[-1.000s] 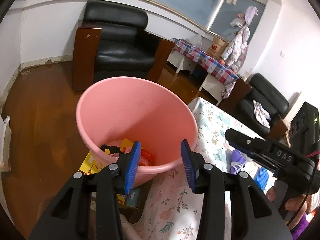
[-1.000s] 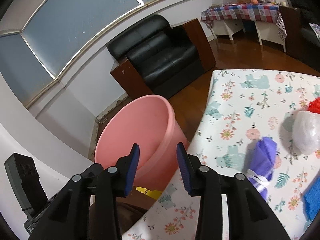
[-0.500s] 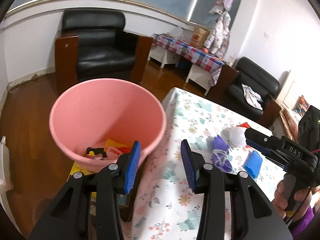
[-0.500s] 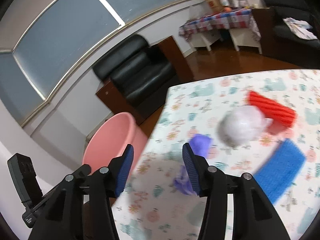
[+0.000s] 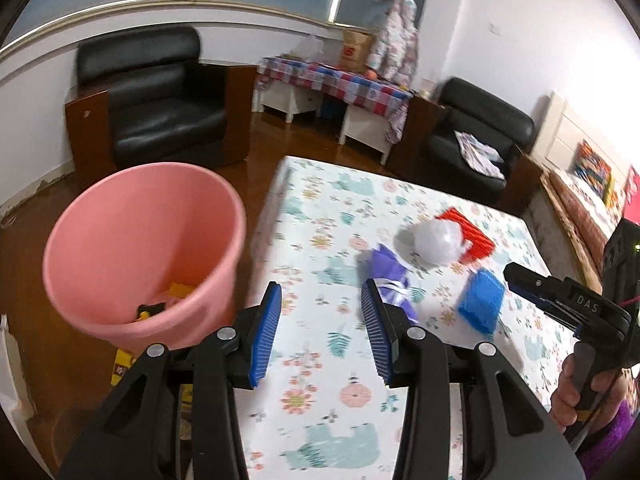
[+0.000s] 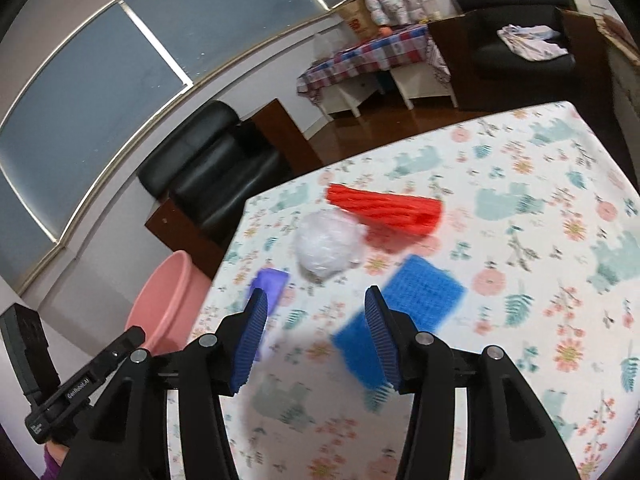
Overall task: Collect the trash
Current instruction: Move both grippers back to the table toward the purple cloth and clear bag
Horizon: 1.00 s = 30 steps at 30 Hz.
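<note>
Left tool [image 5: 320, 336]: jaws wide, nothing between the pads; it hangs over the near edge of the desk [image 5: 320, 432]. A second ago it sat right at the bin rim; now it has swung right, toward the litter.

Right tool [image 6: 316, 340]: jaws wide and empty, over the desk with the blue piece just beyond its right finger. A second ago it looked at the bin too; it now faces the trash.

Meaning of the change: likely a drop into the bin is finished and both tools are heading back for the next piece. That is a judgement from the empty jaws and the turn away from the bin.

Purple wrapper [image 5: 390, 276]: on the desk, nearest the left tool, partly behind its right finger. In the right view it shows beside the left finger.

Blue piece [image 6: 404, 312]: flat on the desk, beside the purple wrapper, nearest the right tool.

White bag [image 6: 328, 244]: crumpled ball, farther in, touching or overlapping the red piece.

Red piece [image 6: 386, 206]: ribbed, farthest of the four on the desk.

Bin [image 5: 140, 252]: pink, off the left edge of the desk on the floor, with some yellow and dark scraps at its bottom.

Left to do: four pieces remain on the desk.
</note>
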### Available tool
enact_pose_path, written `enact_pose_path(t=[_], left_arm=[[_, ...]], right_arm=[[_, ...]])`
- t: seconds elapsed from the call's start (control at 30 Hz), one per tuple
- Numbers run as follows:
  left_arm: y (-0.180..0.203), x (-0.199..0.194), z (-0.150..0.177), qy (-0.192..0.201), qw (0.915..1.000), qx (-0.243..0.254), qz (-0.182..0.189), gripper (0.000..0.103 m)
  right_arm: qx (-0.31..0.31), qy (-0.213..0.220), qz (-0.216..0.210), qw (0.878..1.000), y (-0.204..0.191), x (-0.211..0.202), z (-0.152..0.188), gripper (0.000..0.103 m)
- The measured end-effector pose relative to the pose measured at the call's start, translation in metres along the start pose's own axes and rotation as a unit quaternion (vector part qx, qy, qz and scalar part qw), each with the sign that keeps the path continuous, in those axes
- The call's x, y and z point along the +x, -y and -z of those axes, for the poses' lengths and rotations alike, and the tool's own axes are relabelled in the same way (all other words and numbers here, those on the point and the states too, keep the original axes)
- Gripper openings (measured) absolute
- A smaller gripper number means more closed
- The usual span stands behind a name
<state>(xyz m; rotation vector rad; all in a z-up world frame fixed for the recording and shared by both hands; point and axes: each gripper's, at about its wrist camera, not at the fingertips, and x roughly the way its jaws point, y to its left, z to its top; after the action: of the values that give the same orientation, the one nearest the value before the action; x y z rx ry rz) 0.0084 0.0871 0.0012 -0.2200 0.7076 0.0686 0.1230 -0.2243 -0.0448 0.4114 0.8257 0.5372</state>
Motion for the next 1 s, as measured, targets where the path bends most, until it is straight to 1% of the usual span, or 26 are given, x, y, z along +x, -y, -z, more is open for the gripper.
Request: enact_pose_path(t=[0.17, 0.33, 0.43, 0.6, 0.73, 1.0], left_arm=[[0.025, 0.020, 0.002, -0.021, 0.9990, 0.037, 0.010, 0.042], [0.037, 0.046, 0.002, -0.049, 0.9980, 0.031, 0.023, 0.042], [0.042, 0.061, 0.004, -0.064, 0.9973, 0.026, 0.026, 0.042], [0.049, 0.081, 0.009, -0.077, 0.9965, 0.031, 0.012, 0.042], [0.053, 0.090, 0.012, -0.087, 0.9957, 0.033, 0.000, 0.042], [0.060, 0.093, 0.013, -0.095, 0.9948, 0.036, 0.005, 0.042]], right_arm=[[0.008, 0.010, 0.021, 1.000, 0.019, -0.010, 0.004, 0.050], [0.025, 0.022, 0.046, 0.998, 0.033, -0.014, 0.007, 0.050], [0.048, 0.024, 0.046, 0.998, 0.042, -0.016, 0.008, 0.051], [0.084, 0.008, 0.038, 0.996, 0.056, -0.008, 0.009, 0.051], [0.081, 0.013, 0.025, 0.996, 0.054, -0.009, 0.010, 0.051], [0.071, 0.008, 0.019, 0.997, 0.049, -0.007, 0.010, 0.052]])
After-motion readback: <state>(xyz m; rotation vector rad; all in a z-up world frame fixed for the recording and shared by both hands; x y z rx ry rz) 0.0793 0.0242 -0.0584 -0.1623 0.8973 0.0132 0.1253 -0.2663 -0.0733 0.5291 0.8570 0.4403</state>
